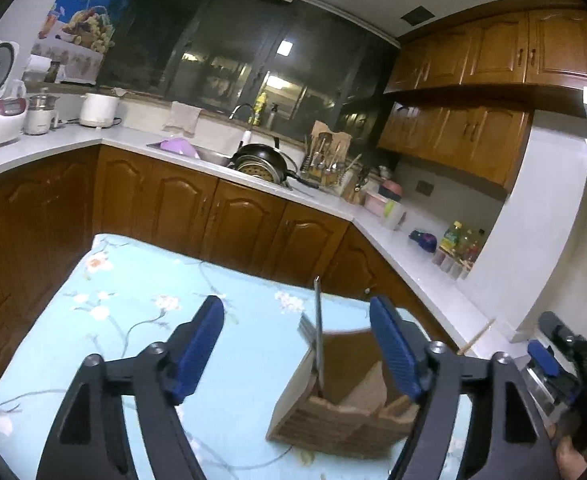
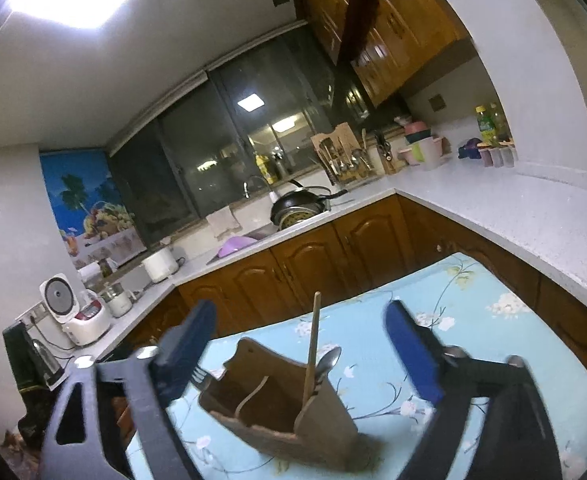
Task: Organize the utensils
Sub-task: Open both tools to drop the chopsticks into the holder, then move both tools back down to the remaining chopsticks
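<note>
The left hand-held gripper stands with its blue-padded fingers spread wide. Nothing is clamped between them. The right hand-held gripper is likewise spread wide, and its pads press on nothing.

The wooden utensil holder stands on the surface, which is covered by a light-blue cloth with a flower print. In the left wrist view the holder sits low in the frame, toward the right-side finger, which overlaps its right edge; whether they touch cannot be determined. In the right wrist view the holder sits between the two fingers and appears tilted, with its open compartments facing the camera.

Contents of the holder:
- A fork stands at the holder's left side as seen from the left wrist; its tines point up. In the right wrist view the fork shows at the holder's left edge, just beside the left-side finger.
- A slim metal handle rises upright from a compartment beside the fork.
- A wooden stick-like utensil rises from a right-hand compartment in the right wrist view.
- A metal spoon stands just beside the wooden utensil, bowl uppermost.

Part of the right hand-held gripper also shows at the right edge of the left wrist view.
</note>
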Tool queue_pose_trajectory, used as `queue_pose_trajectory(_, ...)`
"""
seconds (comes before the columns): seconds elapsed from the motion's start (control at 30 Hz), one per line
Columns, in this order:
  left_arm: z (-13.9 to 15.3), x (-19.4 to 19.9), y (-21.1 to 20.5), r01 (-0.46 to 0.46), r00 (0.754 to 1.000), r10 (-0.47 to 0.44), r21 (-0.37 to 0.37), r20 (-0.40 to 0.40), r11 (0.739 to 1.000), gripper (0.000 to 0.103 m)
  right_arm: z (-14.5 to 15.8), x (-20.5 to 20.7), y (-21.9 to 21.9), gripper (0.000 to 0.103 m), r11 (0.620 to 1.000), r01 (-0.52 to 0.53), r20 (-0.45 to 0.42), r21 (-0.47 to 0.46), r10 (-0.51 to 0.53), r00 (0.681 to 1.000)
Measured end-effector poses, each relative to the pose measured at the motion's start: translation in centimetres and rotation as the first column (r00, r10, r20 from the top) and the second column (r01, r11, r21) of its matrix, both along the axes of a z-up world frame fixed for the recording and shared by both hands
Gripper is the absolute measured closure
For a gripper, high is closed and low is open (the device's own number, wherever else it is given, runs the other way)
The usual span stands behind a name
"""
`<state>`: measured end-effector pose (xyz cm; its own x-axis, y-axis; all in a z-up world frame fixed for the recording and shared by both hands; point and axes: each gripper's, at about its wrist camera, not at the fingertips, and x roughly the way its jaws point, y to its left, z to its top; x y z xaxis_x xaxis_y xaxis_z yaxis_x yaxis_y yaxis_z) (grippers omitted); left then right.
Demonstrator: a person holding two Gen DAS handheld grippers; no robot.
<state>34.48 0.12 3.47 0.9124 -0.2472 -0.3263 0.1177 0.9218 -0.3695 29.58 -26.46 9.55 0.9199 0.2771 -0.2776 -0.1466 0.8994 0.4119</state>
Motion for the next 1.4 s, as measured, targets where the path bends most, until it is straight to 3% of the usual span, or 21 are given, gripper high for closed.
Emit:
queue_pose_trajectory(0.33, -0.7, -6.7, 1.7, 0.028, 0.996, -0.028, 0.005, -0.088, 1.000, 0.027, -2.7, -5.8, -0.9, 0.003, 0.997, -0.001, -0.079, -0.074, -0.005, 0.997)
queue_pose_trajectory(0.7, -1.0, -13.2, 2.8, 0.014, 0.981, -0.010, 0.021, -0.191, 1.000, 0.027, -7.5, -10.2, -1.8, 0.003, 0.997, 0.012, -0.212, -0.074, -0.028, 0.977)
queue_pose_trajectory(0.97, -1.2, -14.6, 2.0, 0.033, 0.967, -0.023, 0.035, -0.254, 0.999, 0.027, -10.0, -11.5, -1.9, 0.003, 0.996, -0.007, -0.278, -0.090, -0.019, 0.960)
queue_pose_trajectory(1.4, -0.9, -15.0, -0.5, 0.109, 0.946, -0.082, 0.071, -0.312, 0.991, 0.027, -10.9, -11.4, -2.2, 0.003, 0.995, -0.004, -0.306, -0.099, -0.027, 0.952)
